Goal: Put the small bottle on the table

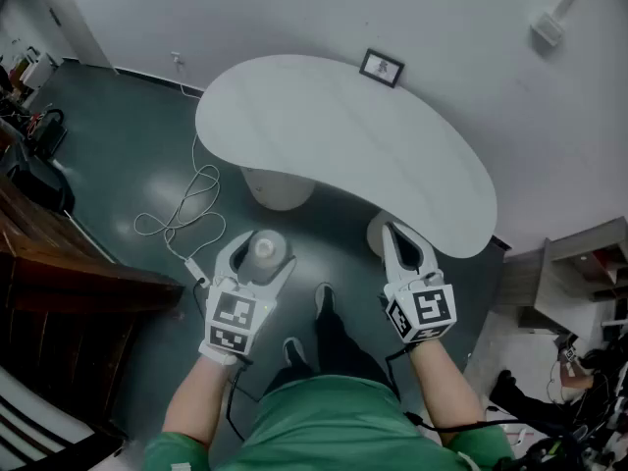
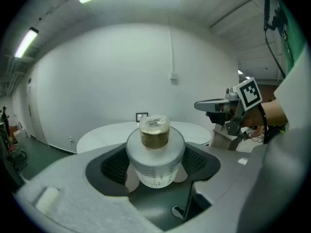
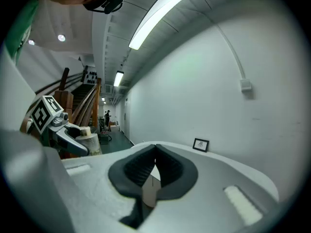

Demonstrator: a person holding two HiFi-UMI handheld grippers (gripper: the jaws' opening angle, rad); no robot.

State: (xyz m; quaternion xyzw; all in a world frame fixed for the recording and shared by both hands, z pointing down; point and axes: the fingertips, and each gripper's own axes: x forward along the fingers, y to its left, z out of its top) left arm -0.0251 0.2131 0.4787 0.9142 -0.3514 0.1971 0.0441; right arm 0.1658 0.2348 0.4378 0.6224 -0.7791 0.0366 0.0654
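Head view, looking steeply down: a person stands in front of a white, kidney-shaped worktop [image 1: 334, 130]. The left claw [image 1: 261, 255] is out over the dark floor, short of the worktop's near edge, and the small bottle [image 1: 265, 246] sits upright between its jaws. The right claw [image 1: 394, 234] hangs level beside it, near the worktop's edge, and carries nothing. A small picture frame [image 1: 381, 67] leans against the wall at the far side.

Left gripper view: the jaws stand wide apart, and their dark ribbed pads press on either side of the bottle's round, frosted body. A narrower brownish cap [image 2: 155, 130] tops the bottle. Beyond it lies the bare worktop.

Right gripper view: the two jaws are drawn together with nothing between them.

The bottle looks like light plastic. Its walls seem fairly stiff, though a hard squeeze might dent them. The smooth, rounded side could slip or twist under a weak grip. The wide body below the shoulder looks like the best place to hold, as it is held now. The cap is narrower and might come loose. Kept upright, the bottle should land on its flat base.
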